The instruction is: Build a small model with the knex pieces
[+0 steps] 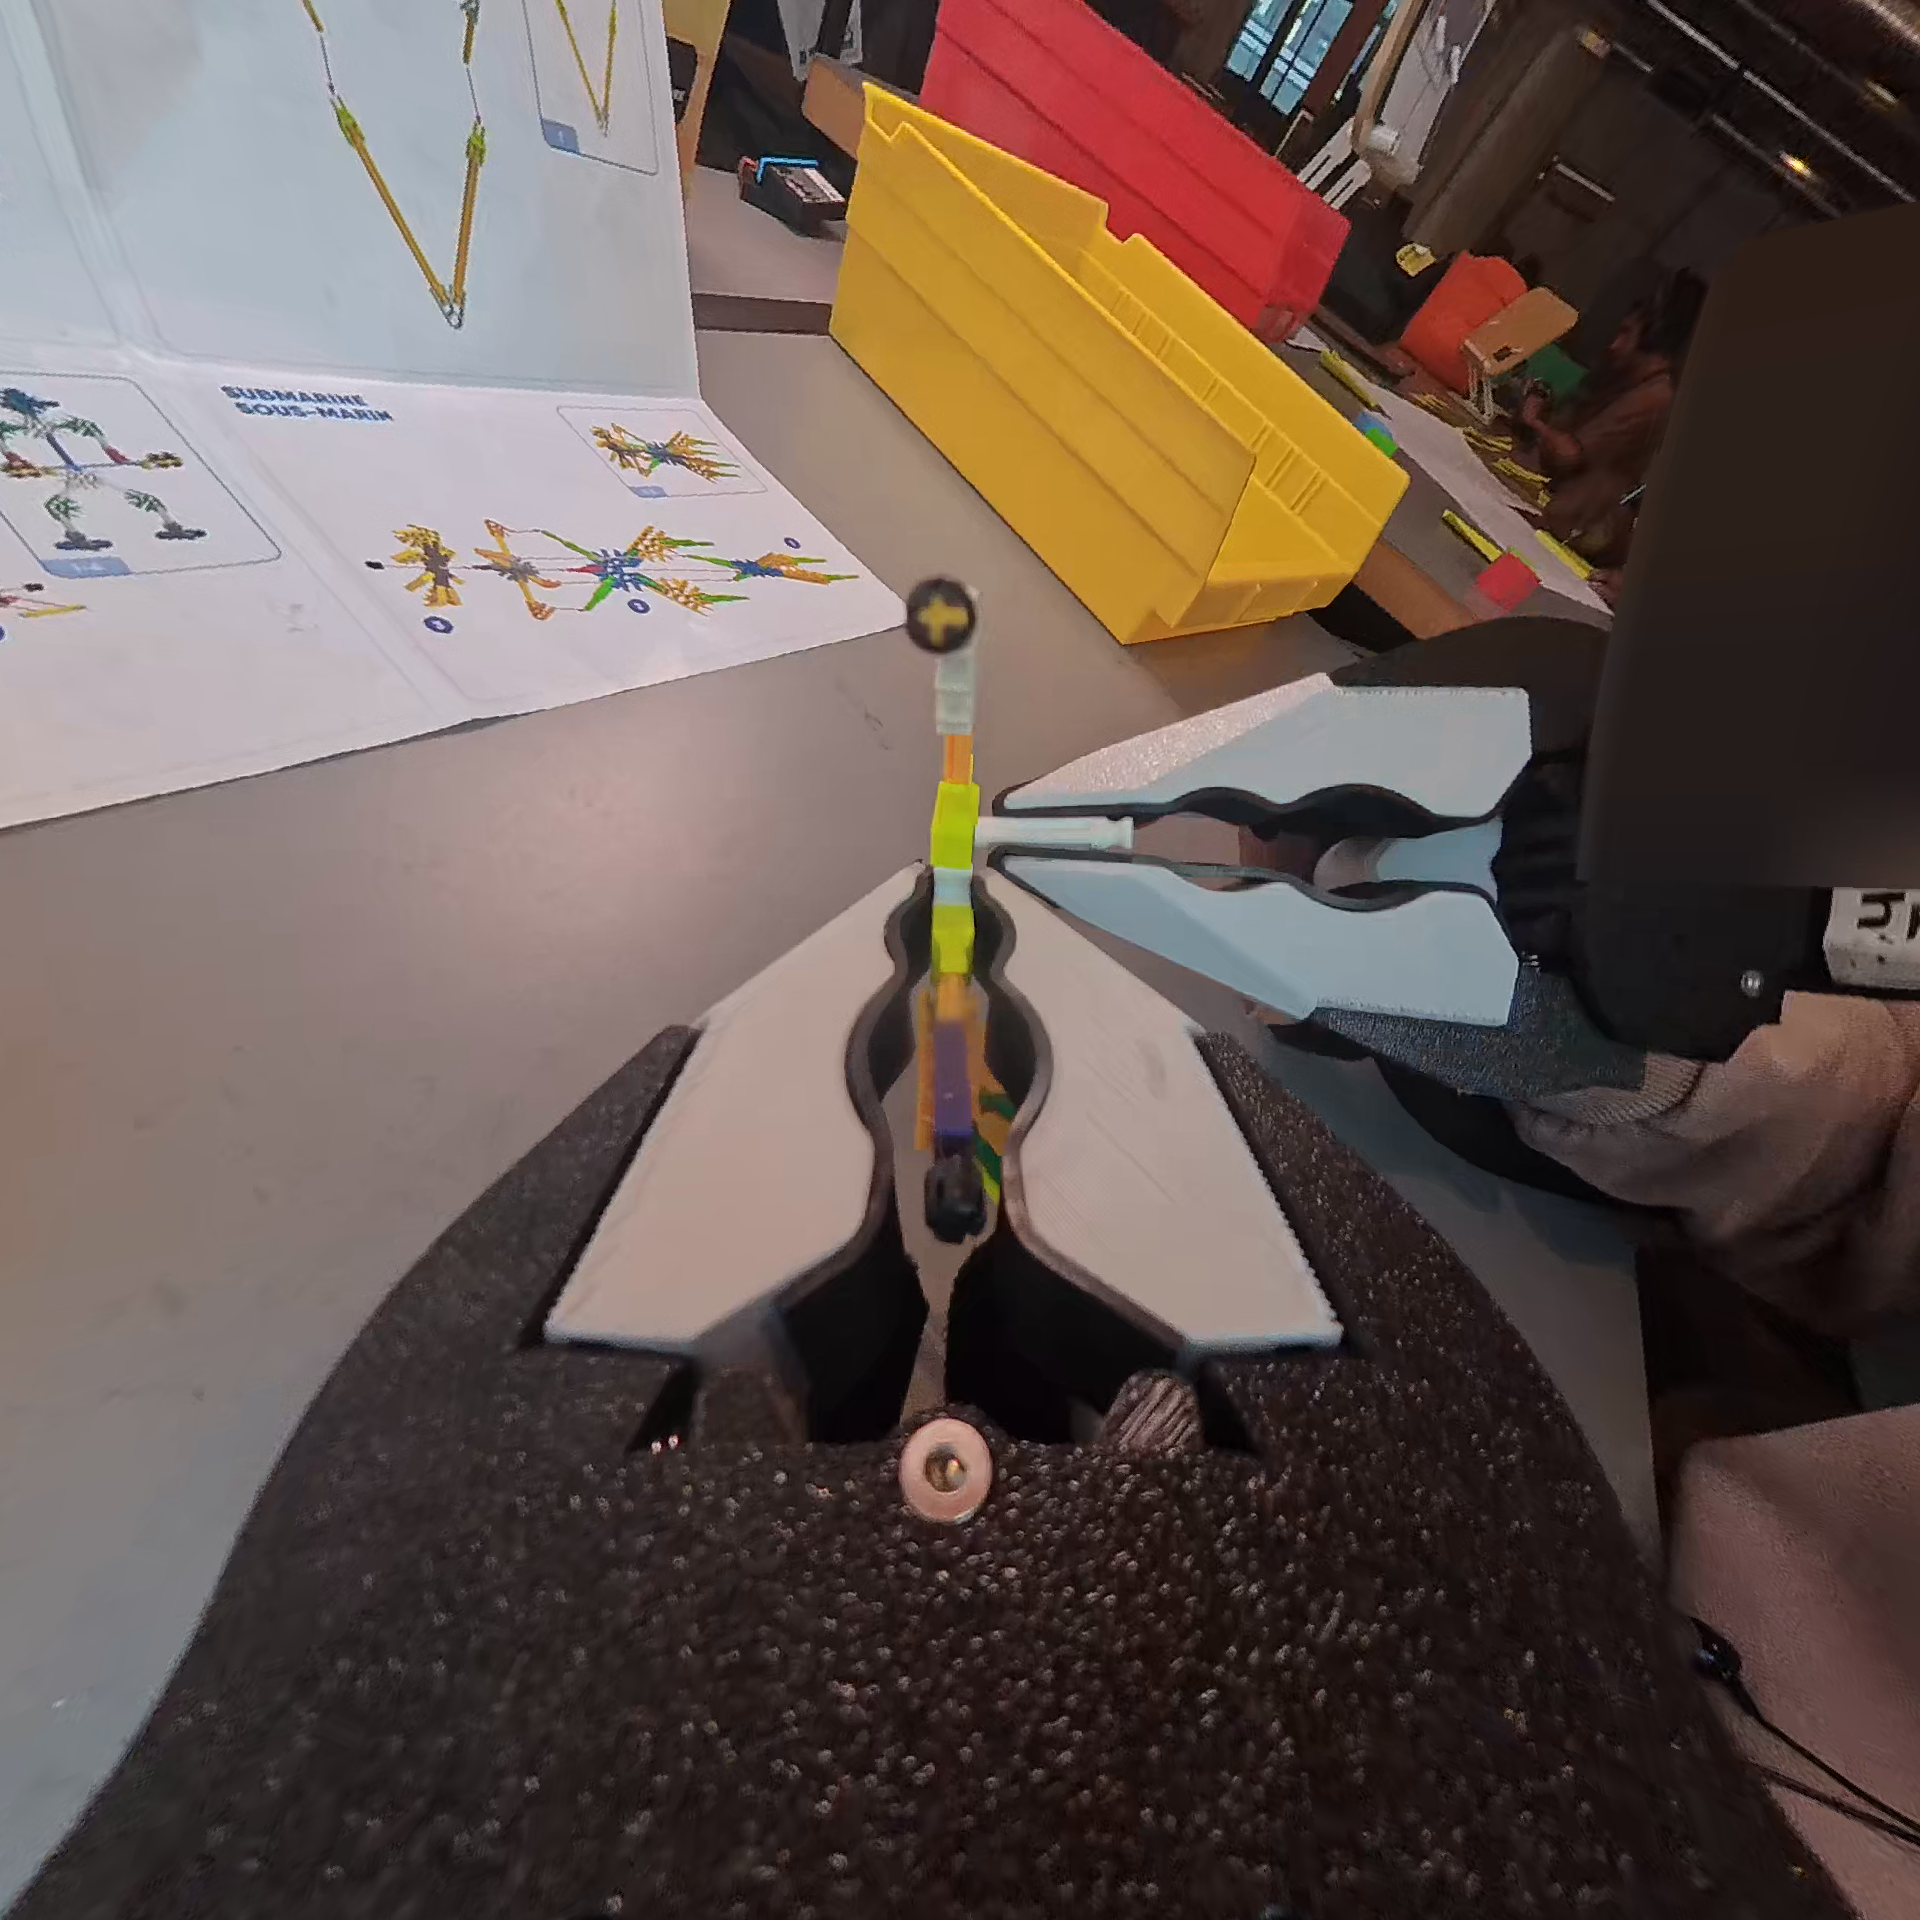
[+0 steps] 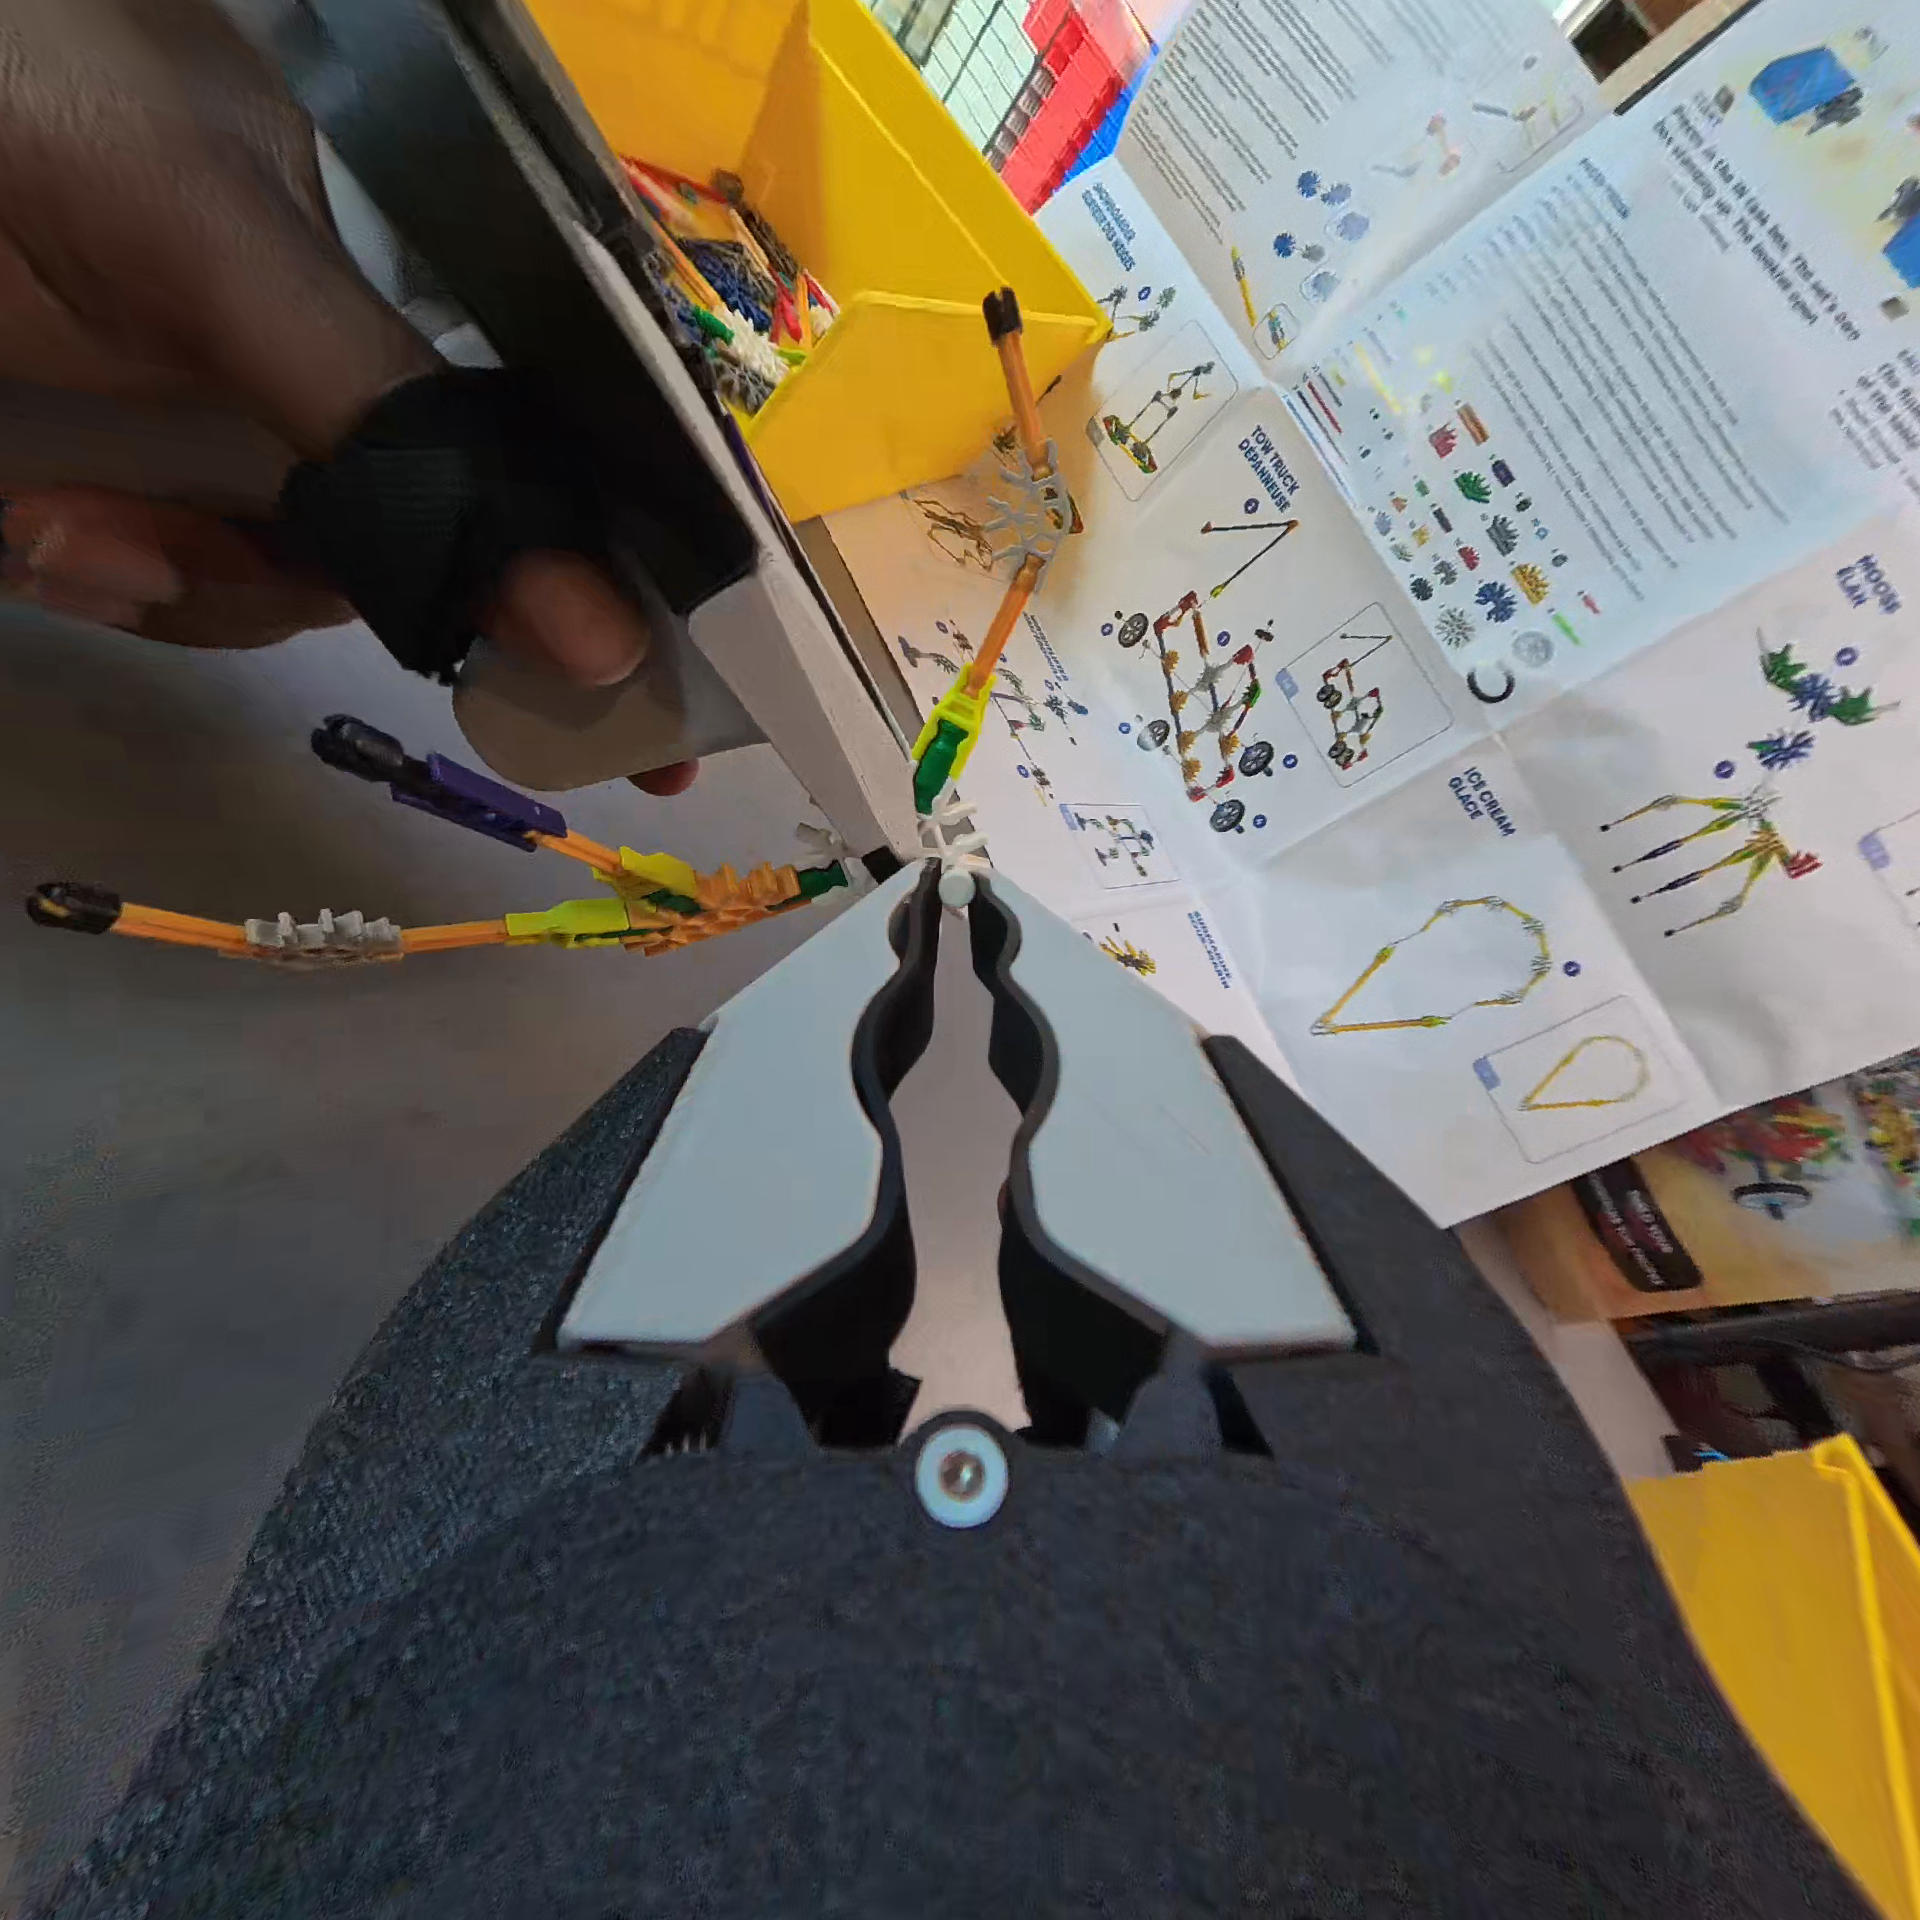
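Note:
My left gripper (image 1: pixel 951 883) is shut on a rod-and-connector toy model (image 1: pixel 954 826), seen edge-on. The model rises from the jaws through yellow-green connectors and an orange rod to a black cap (image 1: pixel 940 615). My right gripper (image 1: pixel 1000 828) comes in from the right, shut on a short white rod (image 1: pixel 1055 831) whose tip meets a yellow-green connector. In the right wrist view my right gripper (image 2: pixel 951 883) pinches the white rod (image 2: pixel 957 886) end-on, right at a white connector (image 2: pixel 940 826) of the model (image 2: pixel 665 904). The model's orange arms fan out left and up. A gloved hand (image 2: pixel 447 499) holds the left gripper.
A yellow bin (image 1: pixel 1091 416) and a red bin (image 1: pixel 1122 156) stand behind on the grey table (image 1: pixel 312 987). The yellow bin (image 2: pixel 914 395) holds several loose parts. A folded instruction sheet (image 1: pixel 312 520) lies left; it also shows in the right wrist view (image 2: pixel 1455 520). Another yellow bin (image 2: pixel 1818 1662) sits close by. Only a small space, under 4 cm, lies between the two pairs of fingers.

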`<state>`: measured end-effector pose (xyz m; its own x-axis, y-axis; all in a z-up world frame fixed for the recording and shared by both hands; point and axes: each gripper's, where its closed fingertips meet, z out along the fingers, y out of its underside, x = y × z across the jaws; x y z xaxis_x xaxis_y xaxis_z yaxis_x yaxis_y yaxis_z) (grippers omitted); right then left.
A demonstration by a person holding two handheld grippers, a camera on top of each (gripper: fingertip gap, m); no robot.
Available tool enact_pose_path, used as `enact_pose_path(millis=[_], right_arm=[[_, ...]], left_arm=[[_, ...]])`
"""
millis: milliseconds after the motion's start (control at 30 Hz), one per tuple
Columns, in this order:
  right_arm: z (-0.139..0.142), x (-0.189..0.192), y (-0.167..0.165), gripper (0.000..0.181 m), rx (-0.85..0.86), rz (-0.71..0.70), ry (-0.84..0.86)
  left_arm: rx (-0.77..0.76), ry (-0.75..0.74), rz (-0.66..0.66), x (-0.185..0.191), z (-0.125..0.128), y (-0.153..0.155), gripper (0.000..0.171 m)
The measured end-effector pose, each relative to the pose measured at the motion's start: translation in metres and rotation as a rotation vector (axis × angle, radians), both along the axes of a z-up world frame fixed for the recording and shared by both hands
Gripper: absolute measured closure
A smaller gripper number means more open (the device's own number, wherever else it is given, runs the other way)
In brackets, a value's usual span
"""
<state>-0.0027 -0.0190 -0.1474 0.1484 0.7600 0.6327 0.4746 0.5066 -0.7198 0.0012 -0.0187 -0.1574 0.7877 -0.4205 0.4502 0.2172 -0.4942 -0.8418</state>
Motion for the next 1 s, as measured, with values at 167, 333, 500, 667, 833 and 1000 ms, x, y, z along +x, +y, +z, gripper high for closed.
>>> enact_pose_path(millis=[167, 333, 500, 667, 833, 1000], right_arm=[[-0.009, -0.002, 0.001, 0.178, 0.191, 0.001, -0.081], [-0.011, -0.004, -0.001, 0.178, 0.198, 0.038, -0.077], [-0.002, 0.002, -0.009, 0.178, -0.423, 0.238, 0.097], [0.026, 0.013, -0.076, 0.178, -0.886, 0.623, 0.154], [0.058, 0.035, -0.049, 0.178, -1.016, 0.675, 0.276], [0.045, 0.036, -0.035, 0.178, -1.099, 0.601, 0.225]], left_arm=[[-0.082, -0.119, -0.007, 0.0, -0.01, 0.002, 0.166], [-0.089, -0.107, -0.015, -0.001, -0.013, 0.0, 0.167], [-0.01, 0.013, -0.113, 0.003, -0.006, -0.01, 0.167], [0.084, 0.092, -0.177, 0.001, 0.007, -0.012, 0.167], [0.065, -0.046, -0.264, 0.007, 0.021, -0.026, 0.166], [-0.131, -0.144, -0.43, 0.041, -0.008, -0.044, 0.166]])
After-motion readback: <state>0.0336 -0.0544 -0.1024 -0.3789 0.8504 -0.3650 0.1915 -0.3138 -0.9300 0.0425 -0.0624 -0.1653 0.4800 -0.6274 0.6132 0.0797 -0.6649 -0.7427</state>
